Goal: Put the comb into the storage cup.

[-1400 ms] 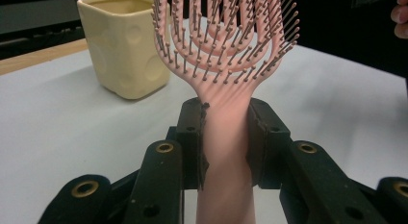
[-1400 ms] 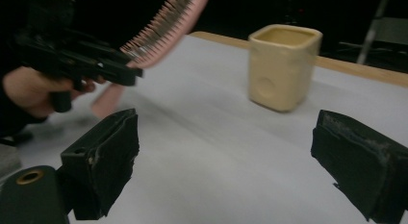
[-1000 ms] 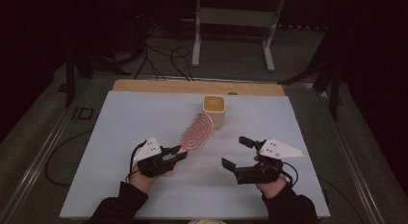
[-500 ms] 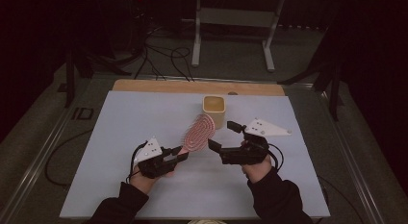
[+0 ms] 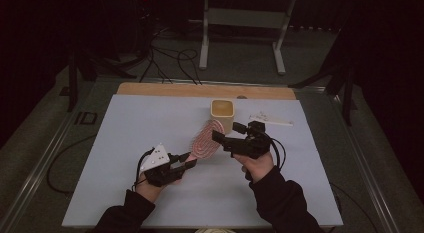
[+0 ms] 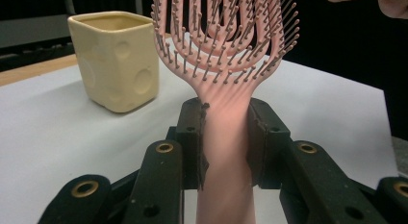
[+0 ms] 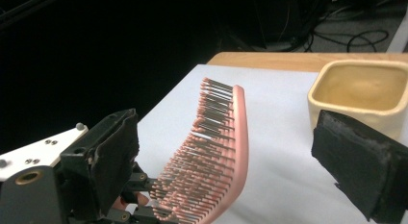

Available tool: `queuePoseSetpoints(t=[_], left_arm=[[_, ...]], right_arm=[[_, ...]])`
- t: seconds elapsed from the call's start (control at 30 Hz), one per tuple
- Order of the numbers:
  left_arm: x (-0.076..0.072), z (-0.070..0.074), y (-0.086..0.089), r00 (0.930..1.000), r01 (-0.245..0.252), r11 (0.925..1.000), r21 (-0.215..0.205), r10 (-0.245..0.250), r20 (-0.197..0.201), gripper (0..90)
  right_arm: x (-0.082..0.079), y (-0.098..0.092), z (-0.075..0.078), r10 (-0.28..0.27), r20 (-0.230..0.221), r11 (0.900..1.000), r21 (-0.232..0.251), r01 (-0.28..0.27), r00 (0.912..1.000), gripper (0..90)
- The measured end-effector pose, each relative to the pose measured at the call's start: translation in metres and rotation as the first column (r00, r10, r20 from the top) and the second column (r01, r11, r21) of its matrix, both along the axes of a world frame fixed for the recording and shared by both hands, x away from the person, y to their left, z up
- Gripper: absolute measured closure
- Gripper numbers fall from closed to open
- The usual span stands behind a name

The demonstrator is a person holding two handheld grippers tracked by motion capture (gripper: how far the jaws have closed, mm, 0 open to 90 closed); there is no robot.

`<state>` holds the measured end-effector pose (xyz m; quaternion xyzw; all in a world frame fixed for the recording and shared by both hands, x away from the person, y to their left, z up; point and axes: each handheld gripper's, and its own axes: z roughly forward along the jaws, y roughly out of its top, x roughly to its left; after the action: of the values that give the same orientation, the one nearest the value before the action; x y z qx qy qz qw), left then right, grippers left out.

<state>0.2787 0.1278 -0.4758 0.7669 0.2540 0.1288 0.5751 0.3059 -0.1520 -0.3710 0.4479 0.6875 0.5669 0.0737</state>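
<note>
The left gripper (image 6: 223, 132) grasps the pink brush (image 6: 226, 65) by its handle. In the right gripper view, the released right gripper (image 7: 226, 156) straddles the brush's head, beside the cream cup (image 7: 358, 96).

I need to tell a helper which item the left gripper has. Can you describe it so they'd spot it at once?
On the pale table sheet, look just in front of the cream square cup. The pink brush slants there, its handle clamped in the left gripper. It is the one pink thing, with an open-slotted head full of bristles.
</note>
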Motion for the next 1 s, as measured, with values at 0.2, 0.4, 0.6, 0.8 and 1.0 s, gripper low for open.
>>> queuePoseSetpoints(t=[0.2, 0.4, 0.6, 0.8, 1.0], left_arm=[[-0.001, 0.001, 0.000, 0.9999, -0.006, 1.0000, 0.003, 0.006, 0.015, 70.8], [-0.002, 0.002, -0.001, 0.9997, -0.007, 0.9999, 0.010, 0.007, 0.025, 70.8], [-0.003, 0.002, -0.002, 0.9994, -0.007, 0.9997, 0.025, 0.006, 0.034, 70.7], [-0.003, 0.002, -0.003, 0.9994, -0.002, 0.9995, 0.030, 0.001, 0.034, 70.7], [-0.004, 0.002, -0.005, 0.9995, 0.003, 0.9993, 0.038, -0.005, 0.032, 70.7]], right_arm=[[0.006, 0.000, -0.004, 0.013, -0.063, 0.999, 0.041, -0.011, 0.9979, 12.2], [0.010, 0.001, -0.013, 0.026, -0.144, 0.997, 0.069, -0.016, 0.9893, 16.8], [0.012, 0.008, -0.026, 0.085, -0.217, 0.992, 0.105, -0.064, 0.9724, 26.8], [0.013, 0.014, -0.034, 0.114, -0.264, 0.988, 0.131, -0.081, 0.9579, 37.6], [0.014, 0.014, -0.040, 0.107, -0.287, 0.986, 0.151, -0.065, 0.9520, 46.6]])
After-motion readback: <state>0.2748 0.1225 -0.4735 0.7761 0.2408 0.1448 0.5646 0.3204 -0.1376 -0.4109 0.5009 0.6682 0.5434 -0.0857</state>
